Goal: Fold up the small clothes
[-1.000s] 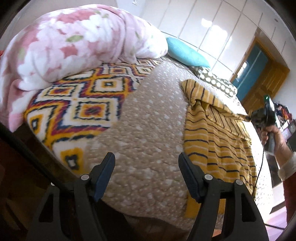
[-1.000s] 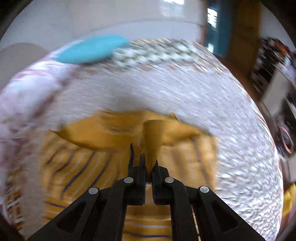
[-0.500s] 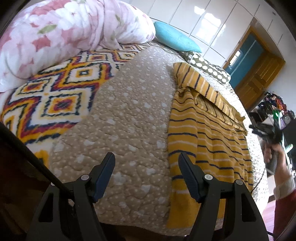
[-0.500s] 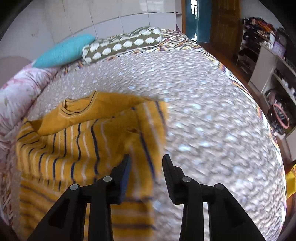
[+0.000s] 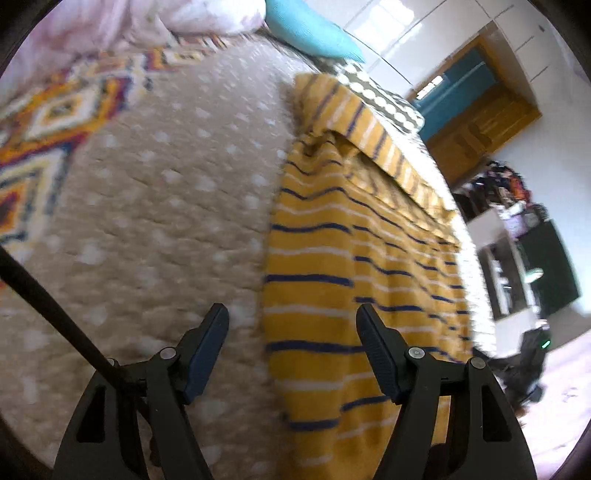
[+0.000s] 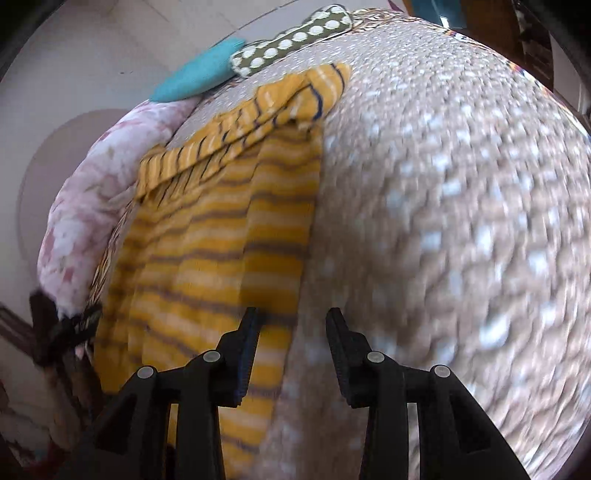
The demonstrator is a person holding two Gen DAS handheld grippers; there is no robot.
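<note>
A yellow shirt with navy and white stripes (image 5: 354, 258) lies flat on the beige dotted quilt (image 5: 155, 206), its far part folded over as a band (image 5: 373, 136). My left gripper (image 5: 291, 332) is open and empty, low over the shirt's near left edge. In the right wrist view the same shirt (image 6: 221, 236) lies left of centre, and my right gripper (image 6: 291, 332) is open and empty over its near right edge. Each gripper shows dimly in the other's view: the right one (image 5: 532, 354), the left one (image 6: 70, 328).
A pink floral duvet (image 6: 85, 199) and a patterned blanket (image 5: 55, 110) lie on the left of the bed. A teal pillow (image 5: 306, 29) and a dotted pillow (image 6: 291, 40) lie at its head. Shelves (image 5: 517, 258) and a wooden door (image 5: 476, 125) stand beyond.
My right gripper let go of the shirt's top part, which now lies folded over, then drew back to the near right edge. My left gripper moved right and closer to the shirt's near left edge.
</note>
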